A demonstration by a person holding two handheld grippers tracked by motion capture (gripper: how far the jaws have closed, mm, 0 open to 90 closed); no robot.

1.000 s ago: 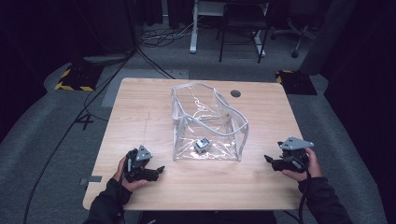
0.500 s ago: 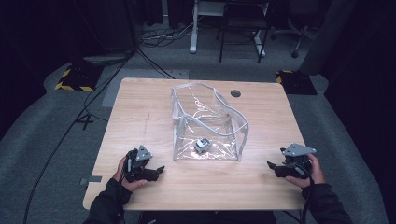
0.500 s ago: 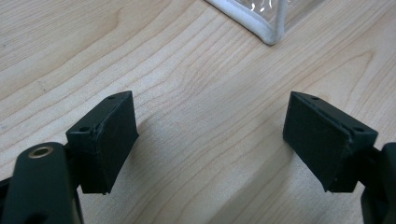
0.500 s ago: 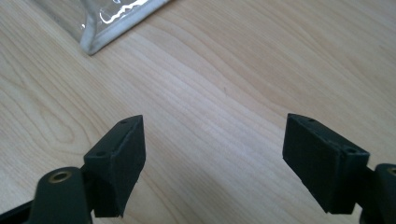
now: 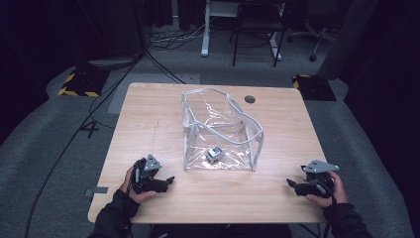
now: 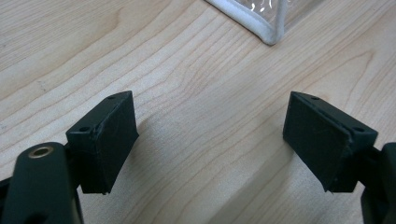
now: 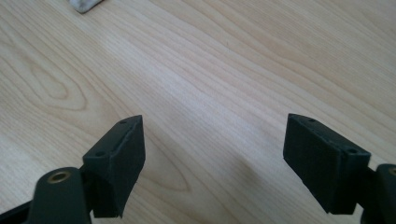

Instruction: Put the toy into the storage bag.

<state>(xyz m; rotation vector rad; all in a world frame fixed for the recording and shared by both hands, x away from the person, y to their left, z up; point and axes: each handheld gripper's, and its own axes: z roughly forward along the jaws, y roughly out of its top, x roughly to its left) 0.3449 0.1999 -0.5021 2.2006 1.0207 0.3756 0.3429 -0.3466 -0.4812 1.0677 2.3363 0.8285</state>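
Observation:
A clear plastic bag with white trim (image 5: pixel 220 130) stands open in the middle of the wooden table (image 5: pixel 148 119). A small grey object (image 5: pixel 214 153) lies inside it near the front. My left gripper (image 5: pixel 167 180) rests at the table's front left, open, nothing between its jaws (image 6: pixel 210 135). One white-trimmed corner of the bag (image 6: pixel 268 32) lies just ahead of it. My right gripper (image 5: pixel 290 184) sits at the front right near the table's edge, also open and empty (image 7: pixel 212 154). A bit of the bag's trim (image 7: pixel 85 4) shows at the top left of the right gripper view.
A round cable hole (image 5: pixel 249 99) is in the table's far right part. Beyond the table stand a chair (image 5: pixel 257 29) and desk legs (image 5: pixel 204 34). Cables (image 5: pixel 99 114) run over the grey floor at the left.
My right gripper has drawn back toward the table's front right edge. The left gripper and the bag have stayed put.

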